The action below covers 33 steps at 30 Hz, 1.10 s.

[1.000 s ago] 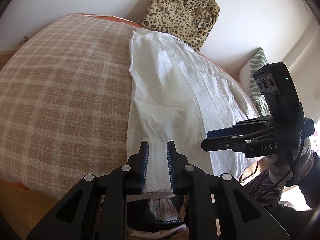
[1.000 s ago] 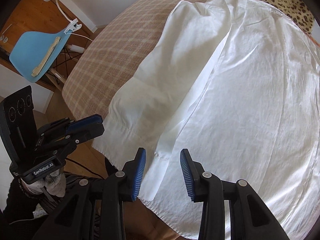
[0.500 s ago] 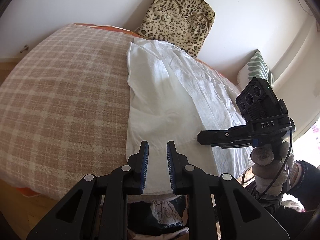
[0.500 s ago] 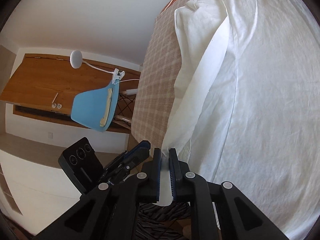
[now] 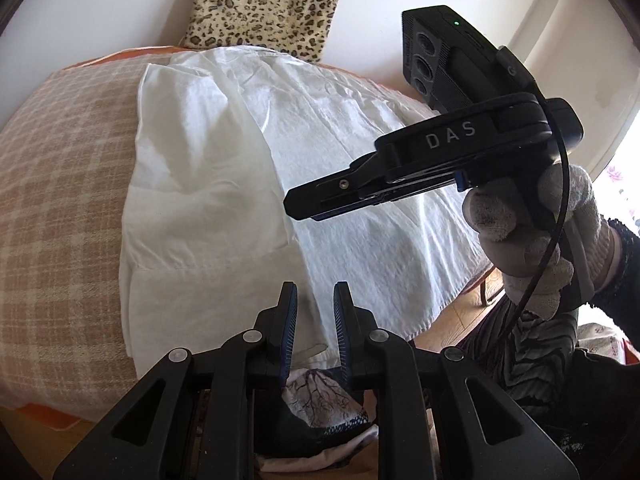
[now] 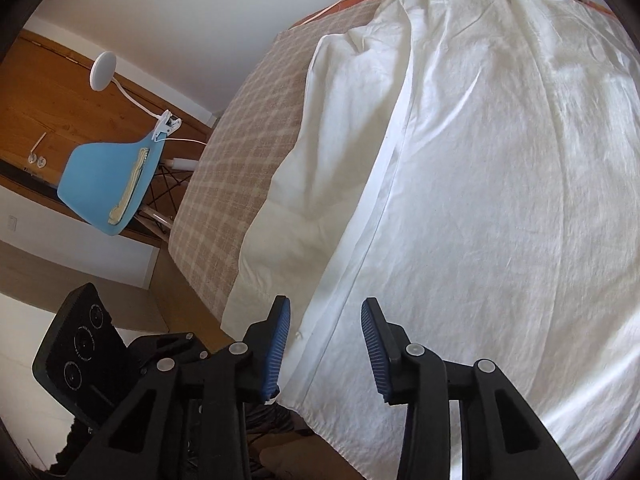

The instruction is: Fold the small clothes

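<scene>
A white shirt [image 6: 480, 184] lies spread over the near end of a bed covered in a beige plaid blanket [image 5: 60, 184], its hem hanging just past the bed's near edge and one long sleeve [image 5: 200, 184] already folded in along the left side. The right gripper [image 6: 325, 344] hovers over the hem beside the raised seam strip, its blue-padded jaws having just been opening; they stand apart, with cloth below them but nothing pinched. The left gripper [image 5: 314, 320] hangs over the same near edge with a narrow gap between its jaws, and appears to hold nothing, though the fabric directly under the tips is hard to read.

The step in hand looks like taking the hem at two points for the next fold. It would go best if each claw bit a single layer at the very edge, well apart from one another, so the panel lifts flat rather than bunching, and if the tucked sleeve is carried along undisturbed.

A leopard-print cushion [image 5: 260, 4] leans against the wall at the far edge, touching the shirt's collar end. A blue chair [image 6: 104, 188] with a clip-on lamp [image 6: 104, 70] stands well off to the left. More clothing [image 5: 320, 408] lies below the near edge. Nothing blocks the fold.
</scene>
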Motion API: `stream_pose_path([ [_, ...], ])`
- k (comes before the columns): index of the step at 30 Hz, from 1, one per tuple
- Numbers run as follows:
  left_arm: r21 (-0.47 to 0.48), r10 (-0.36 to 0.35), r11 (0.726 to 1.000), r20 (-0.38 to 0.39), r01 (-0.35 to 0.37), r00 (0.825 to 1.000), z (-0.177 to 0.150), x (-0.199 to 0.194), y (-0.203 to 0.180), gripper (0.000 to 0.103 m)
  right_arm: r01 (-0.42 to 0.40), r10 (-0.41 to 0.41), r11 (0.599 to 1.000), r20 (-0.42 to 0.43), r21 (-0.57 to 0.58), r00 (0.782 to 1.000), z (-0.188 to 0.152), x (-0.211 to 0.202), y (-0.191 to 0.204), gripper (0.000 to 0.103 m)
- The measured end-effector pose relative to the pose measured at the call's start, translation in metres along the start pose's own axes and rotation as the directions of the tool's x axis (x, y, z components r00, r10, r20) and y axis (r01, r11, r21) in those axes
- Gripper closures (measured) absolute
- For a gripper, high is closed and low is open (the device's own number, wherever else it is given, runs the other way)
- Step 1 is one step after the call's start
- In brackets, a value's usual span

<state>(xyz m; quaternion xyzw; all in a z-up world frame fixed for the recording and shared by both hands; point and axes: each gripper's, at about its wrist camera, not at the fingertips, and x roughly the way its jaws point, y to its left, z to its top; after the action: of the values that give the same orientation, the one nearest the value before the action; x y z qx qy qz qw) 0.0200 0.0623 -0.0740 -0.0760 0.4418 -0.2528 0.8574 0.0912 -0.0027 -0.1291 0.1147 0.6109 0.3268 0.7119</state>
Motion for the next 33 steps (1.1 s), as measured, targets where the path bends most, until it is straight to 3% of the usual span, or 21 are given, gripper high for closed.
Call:
stream_pose_path([
  [3,0.041,-0.022,0.999,-0.007,0.022,1.000,-0.003,-0.004,-0.008,0.086,-0.028,0.029,0.999,-0.045,0.030,0.999,0.000,0.014,-0.007,0.087],
  [5,0.056,-0.033,0.998,-0.008,0.034,0.999,-0.006,-0.008,-0.010,0.086,-0.146,0.147,0.986,-0.019,0.075,0.989,-0.002,0.016,-0.011,0.100],
  [6,0.063,-0.034,0.997,-0.006,0.034,0.999,-0.006,-0.008,-0.011,0.086,-0.216,0.216,0.971,0.005,0.104,0.976,-0.002,0.017,-0.013,0.100],
  [8,0.067,-0.025,0.997,-0.017,0.026,1.000,-0.008,-0.003,-0.012,0.086,-0.273,0.269,0.956,0.048,0.105,0.962,-0.004,0.016,-0.015,0.101],
  [10,0.063,-0.029,0.998,-0.043,0.032,0.999,-0.010,0.002,-0.012,0.086,-0.150,0.149,0.986,0.026,0.075,0.989,-0.007,0.018,-0.015,0.102],
  [12,0.073,-0.049,0.996,-0.026,0.051,0.998,-0.007,-0.002,-0.016,0.086,-0.055,0.055,0.996,0.003,0.065,0.998,-0.012,0.017,-0.020,0.102],
  [15,0.126,-0.023,0.992,0.043,0.018,0.999,0.000,-0.017,-0.023,0.086,-0.009,0.008,1.000,0.028,0.022,1.000,-0.017,0.003,-0.022,0.096],
  [17,0.118,-0.007,0.993,0.044,0.002,0.999,0.003,-0.016,-0.019,0.086,-0.048,0.047,0.999,0.060,0.009,0.997,-0.018,-0.013,-0.025,0.090],
  [19,0.093,0.008,0.996,0.011,-0.009,1.000,0.001,-0.006,-0.013,0.086,-0.042,0.041,0.999,0.125,0.004,0.991,-0.021,-0.033,-0.027,0.072],
  [23,0.090,0.030,0.996,-0.074,-0.023,0.997,-0.006,0.022,-0.009,0.086,-0.001,0.005,1.000,0.236,-0.017,0.972,-0.031,-0.074,-0.036,0.071],
  [26,0.139,0.053,0.989,-0.076,-0.042,0.996,-0.008,0.027,-0.020,0.086,0.027,-0.022,1.000,0.317,-0.010,0.948,-0.035,-0.105,-0.049,0.066],
  [30,0.105,0.070,0.992,0.016,-0.072,0.997,-0.005,0.004,-0.021,0.086,0.058,-0.052,0.998,0.385,-0.004,0.922,-0.023,-0.131,-0.055,0.064],
  [33,0.013,0.151,0.988,0.124,-0.154,0.981,-0.003,-0.021,-0.001,0.068,0.076,-0.058,0.997,0.414,-0.029,0.908,-0.003,-0.143,-0.048,0.061],
])
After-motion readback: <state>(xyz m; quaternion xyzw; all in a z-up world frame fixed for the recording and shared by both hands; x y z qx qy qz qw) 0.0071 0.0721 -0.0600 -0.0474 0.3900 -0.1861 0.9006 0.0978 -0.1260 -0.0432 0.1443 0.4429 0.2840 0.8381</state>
